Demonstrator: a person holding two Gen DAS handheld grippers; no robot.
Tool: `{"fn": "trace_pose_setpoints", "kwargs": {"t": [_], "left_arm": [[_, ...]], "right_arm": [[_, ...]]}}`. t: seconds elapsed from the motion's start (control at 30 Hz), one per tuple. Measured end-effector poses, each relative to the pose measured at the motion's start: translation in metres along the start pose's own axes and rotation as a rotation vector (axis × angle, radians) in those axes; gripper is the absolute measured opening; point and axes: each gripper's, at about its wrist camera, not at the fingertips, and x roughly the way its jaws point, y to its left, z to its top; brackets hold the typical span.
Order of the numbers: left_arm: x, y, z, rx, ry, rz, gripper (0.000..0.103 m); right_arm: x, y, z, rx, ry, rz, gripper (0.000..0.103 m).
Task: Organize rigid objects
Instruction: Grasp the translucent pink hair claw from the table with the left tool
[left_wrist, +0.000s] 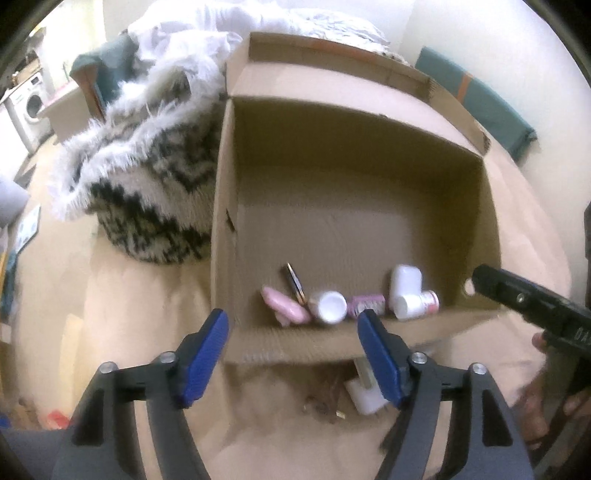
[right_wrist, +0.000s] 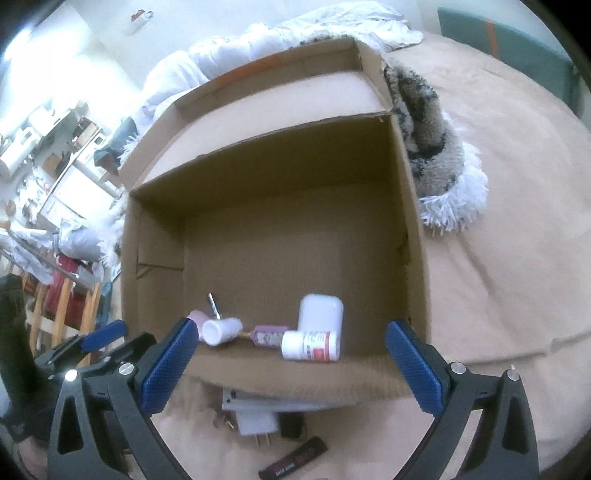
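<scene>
Left gripper (left_wrist: 293, 354), blue pads spread wide with nothing between them, hovering just before the near wall of the cardboard box (left_wrist: 295, 343); right gripper (right_wrist: 291, 369), likewise released and empty, at the same near wall. On the beige bedsheet (right_wrist: 509, 295) in front of the box and beneath the grippers lie a white plug adapter (right_wrist: 256, 421) and a dark flat bar (right_wrist: 295, 458), both outside the box. Inside, all items sit in a row along the near wall: a pink bar (left_wrist: 286, 308) at the left, a slim dark pen-like stick (left_wrist: 295, 284) just behind it, a white-capped jar (left_wrist: 328, 306) on its side, a small purple packet (left_wrist: 367, 304), a pill bottle (right_wrist: 310, 345) with a red-and-white label lying on its side, and a white rounded container (right_wrist: 320, 312) touching it from behind. The rest of the box floor, from mid-depth to the far wall, is bare cardboard. The box walls stand upright; the far flap (right_wrist: 266, 92) is folded outward. A shaggy black-and-white blanket (left_wrist: 147, 177) presses against one side wall. White bedding (right_wrist: 258, 48) is heaped beyond the box.
</scene>
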Motion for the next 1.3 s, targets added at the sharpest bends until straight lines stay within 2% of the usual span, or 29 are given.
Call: {"fn": "trace_pose_setpoints", "kwargs": {"t": [0.1,0.27,0.37,0.63,0.77,0.87,0.9,1.03,1.3], "left_arm": [[0.003,-0.003,-0.009,0.018,0.038,-0.018,0.074],[0.003,-0.016,-0.023,0.089,0.024,0.032,0.074],[0.003,-0.026,-0.027,0.137,0.035,0.008,0.074],[0.047,-0.041,-0.053,0.212,0.216,-0.013,0.071],[0.076,-0.049,-0.056,0.238,0.282,-0.027,0.060],[0.083,-0.057,-0.049,0.270,0.249,-0.048,0.057],[0.085,-0.059,-0.047,0.282,0.261,-0.072,0.054],[0.085,-0.055,-0.043,0.251,0.295,-0.091,0.054],[0.087,-0.040,-0.044,0.264,0.331,-0.033,0.052]], "right_arm": [[-0.009,-0.009,-0.012,0.047,0.001,0.012,0.103],[-0.015,-0.020,-0.035,0.141,0.020,0.028,0.103],[-0.015,-0.021,-0.044,0.172,0.039,0.030,0.103],[-0.010,-0.023,-0.055,0.211,0.067,0.033,0.103],[-0.006,-0.023,-0.055,0.216,0.080,0.044,0.103],[-0.004,-0.021,-0.056,0.212,0.087,0.053,0.103],[-0.004,-0.021,-0.055,0.209,0.088,0.054,0.103],[-0.005,-0.021,-0.055,0.210,0.088,0.064,0.103],[-0.003,-0.020,-0.054,0.220,0.096,0.090,0.103]]}}
